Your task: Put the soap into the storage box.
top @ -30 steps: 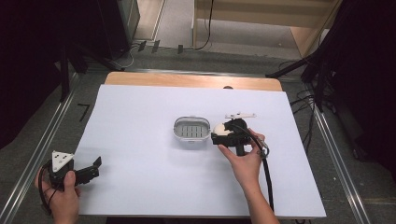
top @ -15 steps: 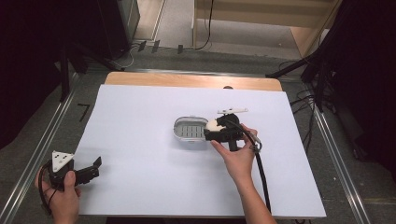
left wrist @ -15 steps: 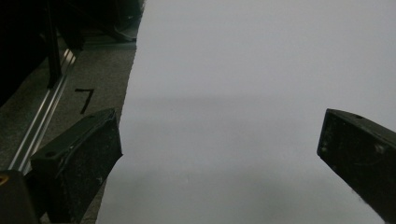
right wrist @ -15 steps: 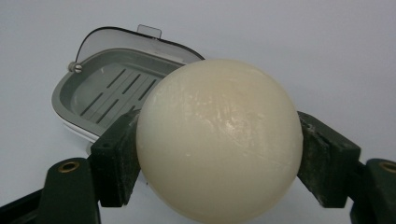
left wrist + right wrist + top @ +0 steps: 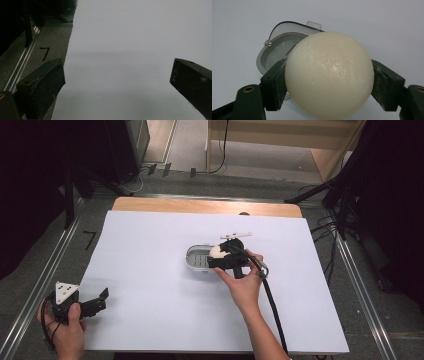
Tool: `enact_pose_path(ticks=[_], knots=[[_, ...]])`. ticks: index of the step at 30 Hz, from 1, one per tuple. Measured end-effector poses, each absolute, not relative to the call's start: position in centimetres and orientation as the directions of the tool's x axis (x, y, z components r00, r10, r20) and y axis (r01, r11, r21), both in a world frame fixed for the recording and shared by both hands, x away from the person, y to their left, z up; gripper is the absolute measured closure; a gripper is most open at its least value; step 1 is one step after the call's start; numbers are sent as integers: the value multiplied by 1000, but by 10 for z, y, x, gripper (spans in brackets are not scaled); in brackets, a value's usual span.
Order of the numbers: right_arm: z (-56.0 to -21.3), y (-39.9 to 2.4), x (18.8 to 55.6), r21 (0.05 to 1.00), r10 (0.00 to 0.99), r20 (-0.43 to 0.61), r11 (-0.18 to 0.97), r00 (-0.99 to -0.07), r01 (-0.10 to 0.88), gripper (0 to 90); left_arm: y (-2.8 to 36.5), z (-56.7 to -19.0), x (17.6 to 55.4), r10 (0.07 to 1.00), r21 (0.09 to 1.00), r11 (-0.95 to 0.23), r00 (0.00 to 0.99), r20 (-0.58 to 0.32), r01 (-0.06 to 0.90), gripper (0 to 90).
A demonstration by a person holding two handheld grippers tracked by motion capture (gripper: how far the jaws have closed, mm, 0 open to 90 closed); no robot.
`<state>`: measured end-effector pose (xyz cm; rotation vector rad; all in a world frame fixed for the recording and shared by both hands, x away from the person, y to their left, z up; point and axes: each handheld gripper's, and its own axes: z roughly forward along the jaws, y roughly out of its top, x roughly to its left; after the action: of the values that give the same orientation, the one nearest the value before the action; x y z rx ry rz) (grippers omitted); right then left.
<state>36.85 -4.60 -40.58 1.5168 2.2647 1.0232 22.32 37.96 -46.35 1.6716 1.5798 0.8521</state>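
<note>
Two Grippers on Record: One Idle, One Carrying a Ball to the Tray

One gripper stands unused at the near left corner of the counter. That left gripper rests in the person's left hand; its fingers stand wide apart with nothing between them, only the white sheet ahead.

Toward the middle of the counter, slightly right of centre, sits a small grey tray with rounded corners and a slotted floor. Its long axis runs left to right across the counter.

Just at the tray's right end is the right gripper, held in the person's right hand. Its fingers are clamped on both sides of a cream-white ball, which hangs clear of the counter.

Governing relation: the tray lies directly beyond the ball, along the line the right fingers point, its near rim just past them. In my judgement, a short advance over the rim and a release would place the ball inside. The right hand is by far the nearer; the left is well apart.
</note>
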Motion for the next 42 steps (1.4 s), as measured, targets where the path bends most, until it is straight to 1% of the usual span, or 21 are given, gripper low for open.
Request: enact_pose_path(ticks=[21, 42], knots=[[-416, -18, 383, 632, 871, 183, 251, -455, 733, 248, 380, -464, 224, 999, 828, -34, 52, 5, 560, 3], [-426, -16, 392, 597, 874, 201, 249, -442, 763, 246, 380, -464, 224, 999, 826, -36, 52, 8, 563, 3]])
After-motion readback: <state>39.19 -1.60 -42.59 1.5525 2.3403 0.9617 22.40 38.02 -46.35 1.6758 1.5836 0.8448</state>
